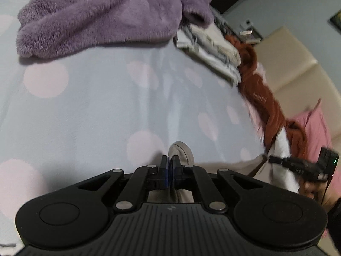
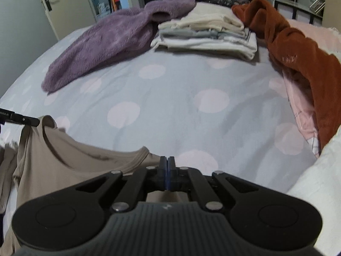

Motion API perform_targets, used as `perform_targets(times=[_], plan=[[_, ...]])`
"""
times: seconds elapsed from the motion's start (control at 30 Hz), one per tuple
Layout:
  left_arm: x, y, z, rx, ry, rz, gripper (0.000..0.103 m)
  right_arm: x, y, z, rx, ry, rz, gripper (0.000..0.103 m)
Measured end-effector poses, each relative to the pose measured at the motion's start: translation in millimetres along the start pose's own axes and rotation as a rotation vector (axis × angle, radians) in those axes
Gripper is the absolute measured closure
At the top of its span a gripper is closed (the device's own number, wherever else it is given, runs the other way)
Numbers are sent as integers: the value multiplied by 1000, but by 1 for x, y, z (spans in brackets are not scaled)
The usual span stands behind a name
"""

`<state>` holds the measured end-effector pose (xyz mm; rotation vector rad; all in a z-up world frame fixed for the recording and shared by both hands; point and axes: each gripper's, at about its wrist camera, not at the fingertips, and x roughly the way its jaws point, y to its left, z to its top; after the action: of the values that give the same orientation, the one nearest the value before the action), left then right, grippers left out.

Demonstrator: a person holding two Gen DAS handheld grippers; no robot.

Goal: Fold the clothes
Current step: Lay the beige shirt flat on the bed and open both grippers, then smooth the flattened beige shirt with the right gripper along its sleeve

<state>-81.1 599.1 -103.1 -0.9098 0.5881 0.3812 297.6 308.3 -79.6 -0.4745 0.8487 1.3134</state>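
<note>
A beige top [image 2: 64, 166] hangs stretched between both grippers, just above the pale blue bed cover with pink dots [image 2: 170, 81]. My right gripper [image 2: 167, 160] is shut on the top's shoulder by the neckline. In the same view my left gripper [image 2: 36, 121] comes in from the left edge and pinches the other shoulder. In the left wrist view, my left gripper [image 1: 170, 160] is shut with a fold of the beige top [image 1: 183, 151] bulging beside its pads. The right gripper [image 1: 271, 160] shows at the right, held by a hand, with beige cloth at its tip.
A purple fleece garment [image 2: 110, 42] lies at the back left of the bed. A stack of folded pale clothes [image 2: 204, 34] sits at the back middle. A rust-brown garment [image 2: 298, 57] lies over pink fabric [image 2: 298, 98] on the right. White cloth [image 2: 319, 183] lies near right.
</note>
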Motion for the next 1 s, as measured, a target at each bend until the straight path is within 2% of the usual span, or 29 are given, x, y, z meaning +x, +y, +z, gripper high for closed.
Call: perform_targets(times=[0.13, 0.23, 0.3, 0.43, 0.57, 0.6, 0.67, 0.73, 0.83, 0.93, 1.0], plan=[[-9, -10, 7, 24, -100, -20, 103, -5, -5, 15, 39, -114, -14, 103], [6, -6, 8, 25, -61, 67, 103, -2, -7, 26, 58, -163, -22, 103], [23, -1, 7, 22, -2, 135, 103, 9, -6, 32, 53, -147, -44, 103], [54, 3, 4, 35, 84, 249, 102, 47, -1, 32, 39, -26, -104, 103], [59, -3, 5, 51, 80, 304, 99, 86, 7, 21, 14, 106, -208, 99], [56, -4, 8, 49, 71, 314, 95, 89, 10, 17, 7, 114, -224, 97], [49, -6, 12, 44, 53, 334, 85, 82, 11, 14, 22, 72, -222, 97], [33, -6, 15, 26, 23, 329, 83, 65, 4, 10, 85, 15, -197, 81], [9, -6, 13, 28, 8, 298, 83, 36, -3, -2, 131, -47, -169, 80], [-8, -11, -3, 46, 27, 293, 83, 4, -4, -23, 149, -54, -161, 80], [-13, -19, -22, 59, 55, 281, 83, -17, -2, -47, 138, -22, -162, 80]])
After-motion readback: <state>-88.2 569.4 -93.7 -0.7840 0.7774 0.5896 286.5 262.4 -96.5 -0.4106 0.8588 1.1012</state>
